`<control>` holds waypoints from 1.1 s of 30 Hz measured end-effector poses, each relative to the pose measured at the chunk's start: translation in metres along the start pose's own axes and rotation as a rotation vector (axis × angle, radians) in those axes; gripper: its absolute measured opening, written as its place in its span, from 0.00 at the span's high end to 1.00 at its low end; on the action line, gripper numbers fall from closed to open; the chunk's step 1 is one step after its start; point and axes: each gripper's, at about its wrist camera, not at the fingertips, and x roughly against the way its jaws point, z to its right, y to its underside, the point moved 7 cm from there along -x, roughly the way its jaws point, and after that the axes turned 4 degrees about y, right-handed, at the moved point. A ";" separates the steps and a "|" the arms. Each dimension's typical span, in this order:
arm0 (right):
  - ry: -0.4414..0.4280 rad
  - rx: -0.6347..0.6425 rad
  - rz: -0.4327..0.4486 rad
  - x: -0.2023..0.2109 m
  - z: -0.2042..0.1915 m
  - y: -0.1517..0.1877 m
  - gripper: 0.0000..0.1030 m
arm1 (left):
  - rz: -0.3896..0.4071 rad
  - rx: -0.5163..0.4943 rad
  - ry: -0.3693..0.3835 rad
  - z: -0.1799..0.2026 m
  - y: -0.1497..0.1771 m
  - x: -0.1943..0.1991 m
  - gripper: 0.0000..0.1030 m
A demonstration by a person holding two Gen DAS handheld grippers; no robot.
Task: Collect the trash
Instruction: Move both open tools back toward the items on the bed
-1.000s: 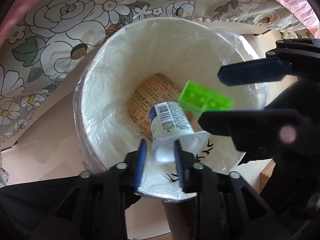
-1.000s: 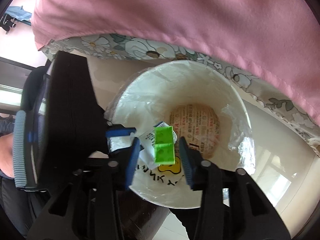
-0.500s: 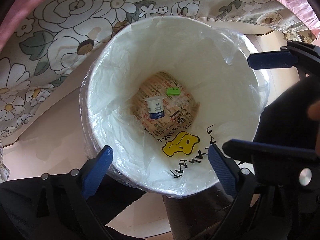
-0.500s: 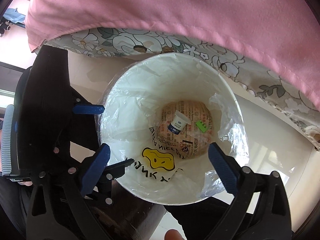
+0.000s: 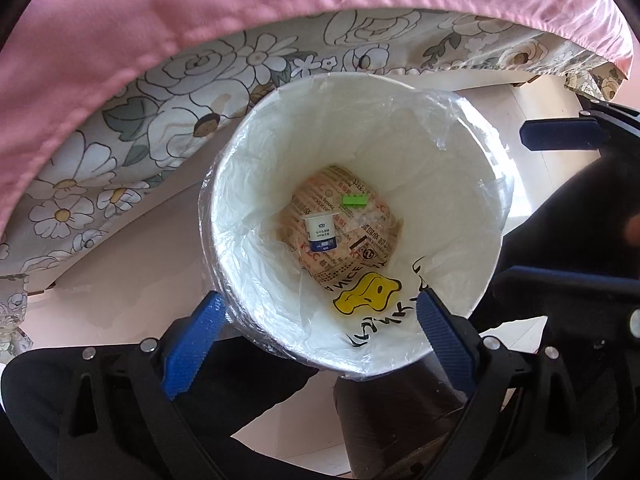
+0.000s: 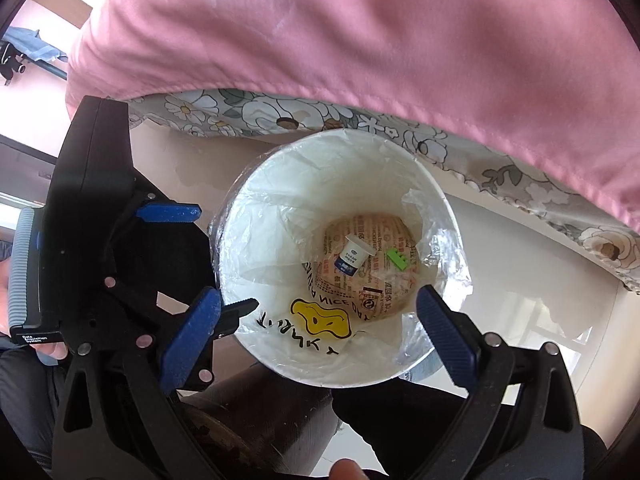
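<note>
A white bin with a clear liner stands on the floor below both grippers. On printed paper at its bottom lie a small white and blue yogurt cup and a green plastic piece. My left gripper hangs wide open above the bin's near rim, nothing between its fingers. The right wrist view shows the same bin, cup and green piece under my open, empty right gripper. The left gripper's blue pad shows at that view's left.
A pink blanket over a floral sheet hangs down just behind the bin. Pale floor surrounds it. A brown cylinder stands against the bin's near side, beside dark trouser legs.
Both grippers opened wide; the yogurt cup left the left one and the green piece the right one, and both now lie at the bin's bottom. Both grippers rose away from the bin.
</note>
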 end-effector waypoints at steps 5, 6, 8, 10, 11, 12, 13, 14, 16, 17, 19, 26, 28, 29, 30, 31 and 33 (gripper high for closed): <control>0.026 0.008 0.073 0.037 -0.003 0.001 0.07 | 0.073 0.002 -0.038 -0.001 -0.002 0.030 0.05; 0.027 0.009 0.090 0.044 -0.004 0.001 0.07 | 0.092 0.010 -0.048 -0.003 -0.003 0.037 0.05; 0.035 0.004 0.122 0.059 -0.005 0.000 0.07 | 0.132 0.017 -0.069 -0.006 -0.005 0.054 0.05; 0.045 0.000 0.158 0.074 -0.007 -0.002 0.07 | 0.165 0.024 -0.074 -0.007 -0.007 0.068 0.05; 0.048 0.000 0.175 0.082 -0.008 -0.003 0.07 | 0.183 0.027 -0.082 -0.008 -0.009 0.076 0.05; 0.050 -0.001 0.190 0.089 -0.009 -0.005 0.07 | 0.201 0.026 -0.093 -0.009 -0.010 0.083 0.05; 0.055 -0.001 0.205 0.095 -0.011 -0.007 0.07 | 0.218 0.022 -0.103 -0.008 -0.012 0.090 0.05; 0.061 0.000 0.219 0.102 -0.012 -0.008 0.07 | 0.236 0.019 -0.110 -0.007 -0.013 0.098 0.05; 0.063 0.003 0.244 0.114 -0.015 -0.012 0.07 | 0.262 0.014 -0.118 -0.006 -0.017 0.110 0.05; 0.065 0.001 0.256 0.119 -0.016 -0.014 0.07 | 0.273 0.011 -0.115 -0.005 -0.019 0.115 0.05; 0.073 0.009 0.277 0.130 -0.017 -0.018 0.07 | 0.302 0.010 -0.125 -0.004 -0.022 0.129 0.05; 0.088 0.025 0.366 0.173 -0.019 -0.032 0.07 | 0.414 0.004 -0.158 -0.005 -0.035 0.173 0.05; 0.100 0.033 0.399 0.188 -0.020 -0.036 0.07 | 0.449 0.015 -0.162 -0.009 -0.041 0.188 0.05; 0.102 0.039 0.413 0.195 -0.020 -0.039 0.07 | 0.464 0.018 -0.161 -0.011 -0.043 0.194 0.05; 0.112 0.043 0.424 0.201 -0.020 -0.042 0.07 | 0.479 0.024 -0.161 -0.013 -0.048 0.200 0.05; 0.122 0.047 0.438 0.207 -0.020 -0.045 0.07 | 0.501 0.035 -0.164 -0.014 -0.051 0.207 0.05; 0.122 0.052 0.467 0.221 -0.022 -0.051 0.07 | 0.532 0.042 -0.168 -0.016 -0.058 0.223 0.05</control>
